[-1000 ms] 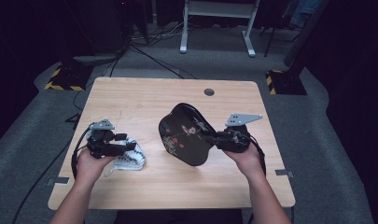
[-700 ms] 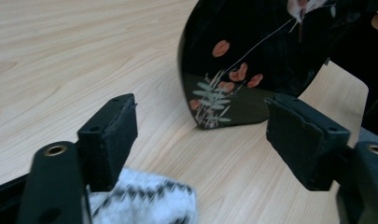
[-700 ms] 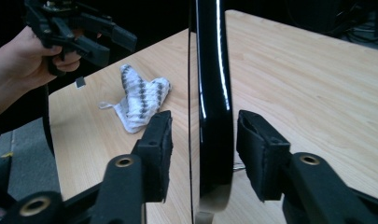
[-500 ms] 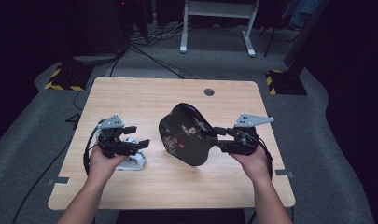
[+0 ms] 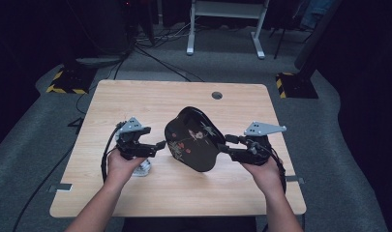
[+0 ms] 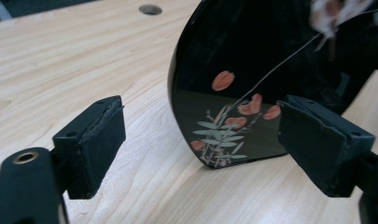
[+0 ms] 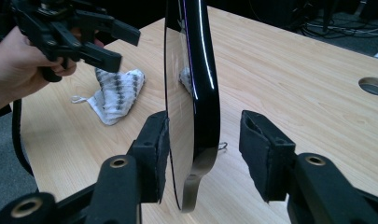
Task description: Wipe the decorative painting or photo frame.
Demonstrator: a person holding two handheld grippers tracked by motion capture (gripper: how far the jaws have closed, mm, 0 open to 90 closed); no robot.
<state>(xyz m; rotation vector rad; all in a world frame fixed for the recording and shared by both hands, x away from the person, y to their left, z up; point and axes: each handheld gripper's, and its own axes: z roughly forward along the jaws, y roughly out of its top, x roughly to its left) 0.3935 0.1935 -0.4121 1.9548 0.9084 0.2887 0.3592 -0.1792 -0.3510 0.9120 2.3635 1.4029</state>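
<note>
A glossy black lacquer plate (image 5: pixel 193 140) painted with red flowers and green leaves stands on its edge on the wooden table (image 5: pixel 135 101). My right gripper (image 5: pixel 224 144) straddles the plate's right rim. In the right gripper view the plate (image 7: pixel 196 93) is between the jaws of my right gripper (image 7: pixel 205 149): one pad lies against its face and the other stands clear. These jaws have just been closing a little. My left gripper (image 5: pixel 157 147) is open and empty just left of the plate (image 6: pixel 252 70), its jaws having just been opening.
A crumpled white patterned cloth (image 5: pixel 143 167) lies on the table under the left hand, and shows as a cloth (image 7: pixel 116 93) beyond the plate. A round cable hole (image 5: pixel 217 95) is at the table's far edge. Cables and stands sit on the grey floor around.
The left gripper has left the cloth on the table, moved right toward the plate and opened. The right gripper's jaws have spread from their tight grip on the plate's rim.
</note>
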